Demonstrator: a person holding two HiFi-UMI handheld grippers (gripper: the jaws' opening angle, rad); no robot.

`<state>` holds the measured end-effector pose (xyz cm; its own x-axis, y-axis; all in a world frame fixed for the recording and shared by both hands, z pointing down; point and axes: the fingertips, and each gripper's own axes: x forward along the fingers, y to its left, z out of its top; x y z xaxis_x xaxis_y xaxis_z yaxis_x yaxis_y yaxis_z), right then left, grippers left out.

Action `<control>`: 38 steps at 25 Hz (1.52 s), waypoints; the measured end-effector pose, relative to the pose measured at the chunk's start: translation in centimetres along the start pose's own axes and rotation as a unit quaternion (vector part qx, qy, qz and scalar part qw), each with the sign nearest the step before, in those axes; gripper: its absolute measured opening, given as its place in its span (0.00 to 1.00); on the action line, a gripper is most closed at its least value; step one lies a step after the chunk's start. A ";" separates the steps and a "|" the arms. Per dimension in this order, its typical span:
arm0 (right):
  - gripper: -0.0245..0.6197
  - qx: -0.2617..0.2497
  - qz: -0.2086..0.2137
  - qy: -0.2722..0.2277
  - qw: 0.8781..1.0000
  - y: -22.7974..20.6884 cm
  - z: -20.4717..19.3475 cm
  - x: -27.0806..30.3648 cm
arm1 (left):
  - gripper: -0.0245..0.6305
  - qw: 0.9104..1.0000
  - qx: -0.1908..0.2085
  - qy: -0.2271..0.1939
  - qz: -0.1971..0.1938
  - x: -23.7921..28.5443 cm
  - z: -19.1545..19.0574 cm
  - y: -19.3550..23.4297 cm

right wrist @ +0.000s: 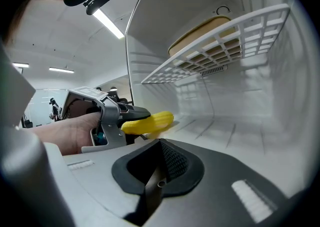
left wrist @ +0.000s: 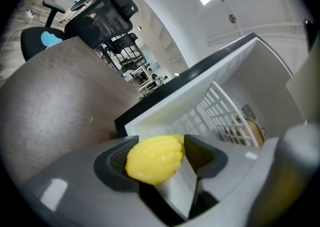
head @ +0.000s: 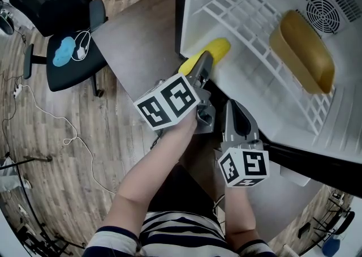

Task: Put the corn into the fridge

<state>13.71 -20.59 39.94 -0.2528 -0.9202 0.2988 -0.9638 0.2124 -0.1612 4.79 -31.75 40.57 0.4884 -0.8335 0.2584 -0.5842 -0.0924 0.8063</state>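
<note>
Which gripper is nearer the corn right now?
Left. The left gripper is clamped on the corn at the fridge opening. The right gripper is shut and empty beside it, not touching the corn.

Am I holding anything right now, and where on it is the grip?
The left gripper is shut on the corn, off-centre toward one end; the longer part sticks out toward the fridge. The right gripper is shut and empty.

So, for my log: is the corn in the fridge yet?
Partly in: the corn tip pokes past the fridge opening, clamped in the left gripper, not set down.
</note>
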 end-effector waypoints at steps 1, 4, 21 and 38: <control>0.02 0.000 -0.001 0.000 1.000 -0.1 0.0 0.0 | 0.04 1.000 0.006 0.000 0.001 0.1 0.0 -0.1; 0.02 -0.002 -0.003 0.000 1.000 -0.3 0.1 0.0 | 0.04 1.000 0.022 0.001 0.002 0.3 -0.1 -0.2; 0.02 -0.007 -0.008 0.006 1.000 -0.6 -0.2 0.2 | 0.04 0.986 0.150 0.056 -0.042 1.1 -1.5 -1.8; 0.02 -0.014 -0.021 0.009 1.000 -1.3 -0.3 0.0 | 0.04 0.975 0.183 0.072 -0.105 0.2 -2.1 -2.1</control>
<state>14.96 -20.81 40.47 -0.2123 -0.9229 0.3213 -0.9757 0.1820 -0.1218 7.46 -30.64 40.03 0.6929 -0.6926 0.2006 -0.6404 -0.4633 0.6125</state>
